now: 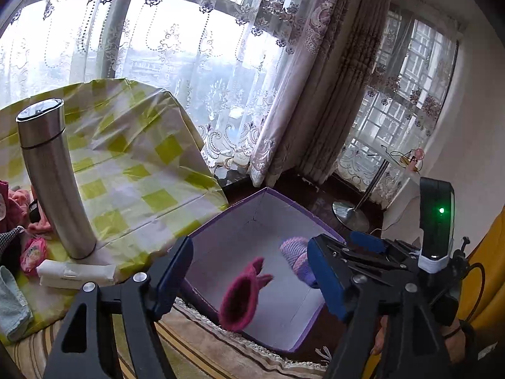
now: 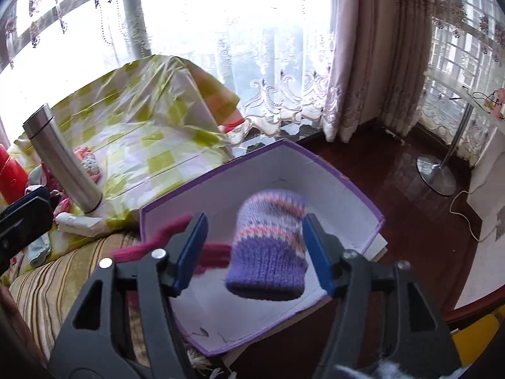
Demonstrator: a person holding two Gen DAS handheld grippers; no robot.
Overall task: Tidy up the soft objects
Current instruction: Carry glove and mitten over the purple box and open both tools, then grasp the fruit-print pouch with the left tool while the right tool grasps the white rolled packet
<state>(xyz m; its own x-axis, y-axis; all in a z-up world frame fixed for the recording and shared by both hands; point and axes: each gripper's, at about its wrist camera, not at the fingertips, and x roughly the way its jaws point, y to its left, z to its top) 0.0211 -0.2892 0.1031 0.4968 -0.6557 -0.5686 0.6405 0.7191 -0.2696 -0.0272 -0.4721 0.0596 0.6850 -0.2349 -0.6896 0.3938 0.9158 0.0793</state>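
While the left tool [image 1: 252,274] stands released over the magenta glove [image 1: 241,297] and the right tool [image 2: 254,252] released over the striped knit mitten [image 2: 268,246], both dropping toward the purple-rimmed box [image 2: 375,211], keep both centred above it.

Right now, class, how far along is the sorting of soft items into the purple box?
Done: little, the purple box looks bare inside. In hand: a pink glove and a striped purple mitten sit loose between open jaws over the box. Left: the pink clothes beside the steel flask.
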